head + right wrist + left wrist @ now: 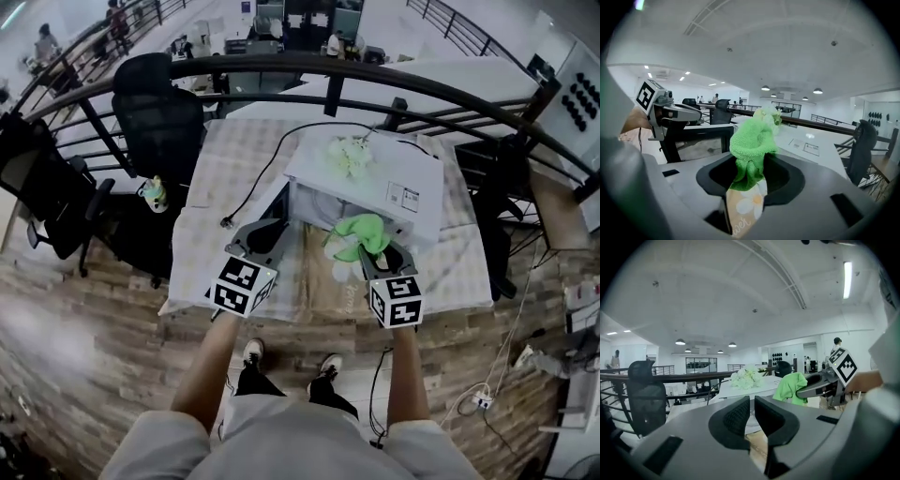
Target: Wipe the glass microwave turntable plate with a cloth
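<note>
A white microwave [375, 178] stands on the table with its door [701, 140] swung open to the left. My right gripper [380, 253] is shut on a green cloth [361, 234], which bunches up above its jaws [752, 143] in front of the oven's opening. My left gripper [265, 228] hovers by the open door, jaws together with nothing between them [752, 404]. In the left gripper view the green cloth [791, 386] and right gripper [806, 391] show to the right. The glass turntable plate does not show clearly in any view.
White flowers [349, 155] lie on the microwave's top. A black cable [272, 159] runs across the checked tablecloth [220, 178]. A small toy [153, 194] sits at the table's left edge. A black office chair [155, 112] and a curved railing [281, 66] stand beyond.
</note>
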Motion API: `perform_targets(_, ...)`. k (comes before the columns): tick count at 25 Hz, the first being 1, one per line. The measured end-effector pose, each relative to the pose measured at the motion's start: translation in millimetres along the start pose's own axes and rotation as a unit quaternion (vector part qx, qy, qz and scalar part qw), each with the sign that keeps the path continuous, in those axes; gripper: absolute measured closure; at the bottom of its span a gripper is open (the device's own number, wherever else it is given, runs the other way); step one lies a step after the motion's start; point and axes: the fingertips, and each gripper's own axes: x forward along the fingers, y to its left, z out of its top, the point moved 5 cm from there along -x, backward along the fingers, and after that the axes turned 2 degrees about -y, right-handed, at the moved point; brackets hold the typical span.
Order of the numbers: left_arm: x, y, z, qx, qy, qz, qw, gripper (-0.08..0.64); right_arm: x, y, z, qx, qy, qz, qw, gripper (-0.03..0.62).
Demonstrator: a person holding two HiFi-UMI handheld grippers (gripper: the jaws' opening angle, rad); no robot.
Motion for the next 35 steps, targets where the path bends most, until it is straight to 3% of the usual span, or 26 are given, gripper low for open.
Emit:
perform_targets(5, 13.0, 8.5, -26.1, -0.019, 0.018, 0.019, 0.9995, 0.514, 53.8, -4.2, -22.7, 0.001, 0.015, 0.008, 1.0, 0.417)
perform_targets(12, 36.3, 7.1, -61.8, -0.028, 0.032, -0.002, 0.9991, 0.514, 134.1, -12.9, -62.0, 0.013, 0.029, -0.015, 0.999, 0.416)
perform_targets(21, 61.8, 12.6, -105.7, -0.037, 0.054, -0.01, 0.9978, 0.514, 242.2, -8.6, -80.0, 0.047, 0.007, -0.006, 0.999, 0.413)
perform_targets(24, 67.1, 10.5, -116.5, -0.046, 0.058, -0.01, 0.9972, 0.514, 269.2, -7.2, -86.0, 0.042, 0.027, 0.003, 0.999, 0.411)
perform_targets(27, 73.1, 6.9, -127.2, -0.051, 0.067, -0.014, 0.9963, 0.514, 281.5, -4.6, -97.9, 0.01, 0.061, 0.005, 0.998, 0.41)
perform_targets(30, 80.0, 3.8, -131.1, -0.054, 0.07, -0.02, 0.9959, 0.514, 275.0, -12.0, -106.2, -0.001, 0.064, -0.003, 0.998, 0.407)
perform_targets(35, 92.3, -2.7, -128.4, -0.057, 0.068, -0.03, 0.9957, 0.514, 249.9, -43.0, -123.0, 0.005, 0.091, -0.057, 0.994, 0.407)
